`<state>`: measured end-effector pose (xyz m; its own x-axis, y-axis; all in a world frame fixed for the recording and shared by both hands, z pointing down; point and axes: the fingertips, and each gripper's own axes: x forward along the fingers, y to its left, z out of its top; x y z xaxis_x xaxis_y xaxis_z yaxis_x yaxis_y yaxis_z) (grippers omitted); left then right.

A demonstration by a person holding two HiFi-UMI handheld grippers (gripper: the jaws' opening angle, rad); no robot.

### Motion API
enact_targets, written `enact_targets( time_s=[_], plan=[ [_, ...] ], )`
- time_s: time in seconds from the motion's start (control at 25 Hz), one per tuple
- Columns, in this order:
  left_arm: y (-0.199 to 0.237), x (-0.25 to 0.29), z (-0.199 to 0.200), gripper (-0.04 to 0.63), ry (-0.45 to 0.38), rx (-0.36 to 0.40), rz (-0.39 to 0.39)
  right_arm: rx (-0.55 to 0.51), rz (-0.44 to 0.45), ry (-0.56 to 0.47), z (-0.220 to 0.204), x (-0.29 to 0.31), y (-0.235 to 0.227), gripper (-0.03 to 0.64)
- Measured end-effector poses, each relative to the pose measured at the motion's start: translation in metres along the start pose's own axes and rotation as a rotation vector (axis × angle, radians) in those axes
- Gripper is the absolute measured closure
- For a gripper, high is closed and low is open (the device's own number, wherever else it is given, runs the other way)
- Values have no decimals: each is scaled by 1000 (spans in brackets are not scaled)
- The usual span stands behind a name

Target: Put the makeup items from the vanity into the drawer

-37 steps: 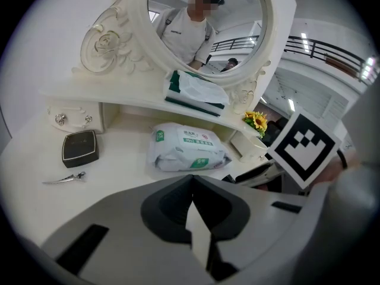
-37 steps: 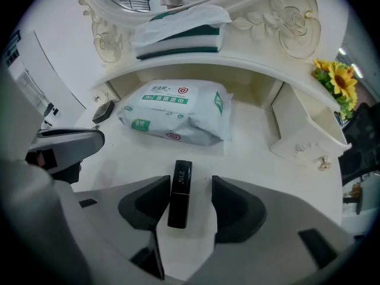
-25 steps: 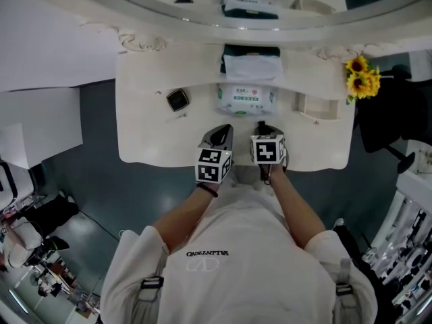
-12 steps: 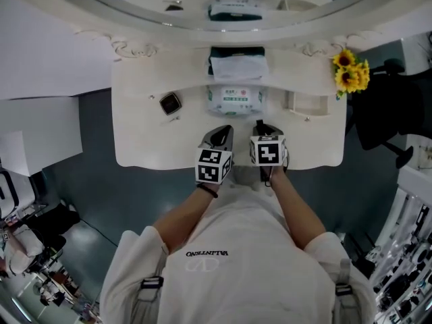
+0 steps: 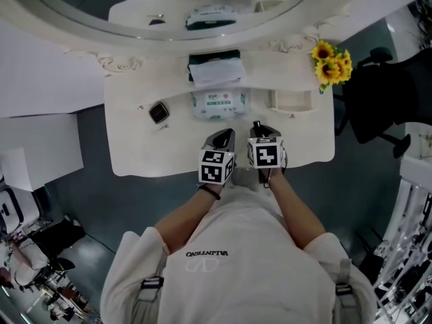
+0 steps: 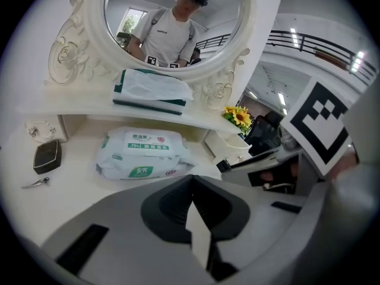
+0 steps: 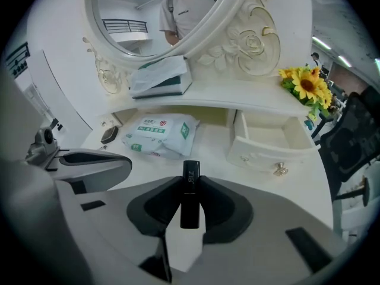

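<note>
Head view: left gripper and right gripper sit side by side over the front edge of the white vanity. A wipes pack lies just beyond them. A black compact is off to the left. The small drawer stands pulled out to the right, below the shelf. Sunflowers are at the far right corner.

Left gripper view: the jaws are fully together with nothing between them. The wipes pack is ahead. The compact is far left, with a small metal clip near it. A tissue box sits on the shelf.

Right gripper view: the jaws are nearly closed, clamped on a black lipstick tube. The tube runs along the jaws, its tip past the pads (white lettering, too small to read). The drawer is ahead and to the right, well apart from the tube.
</note>
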<state>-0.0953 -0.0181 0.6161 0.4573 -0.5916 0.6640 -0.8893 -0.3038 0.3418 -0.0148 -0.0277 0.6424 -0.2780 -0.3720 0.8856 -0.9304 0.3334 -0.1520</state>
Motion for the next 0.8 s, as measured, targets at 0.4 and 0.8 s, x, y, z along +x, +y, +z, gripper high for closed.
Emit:
enact_targets(
  time_s=[0.4, 0.8],
  plan=[
    [-45, 23, 18, 595, 0, 65, -53, 36, -8, -66, 15, -19, -37, 512],
    [-71, 46, 41, 595, 0, 106, -89, 65, -13, -111, 33, -34, -64, 512]
  ],
)
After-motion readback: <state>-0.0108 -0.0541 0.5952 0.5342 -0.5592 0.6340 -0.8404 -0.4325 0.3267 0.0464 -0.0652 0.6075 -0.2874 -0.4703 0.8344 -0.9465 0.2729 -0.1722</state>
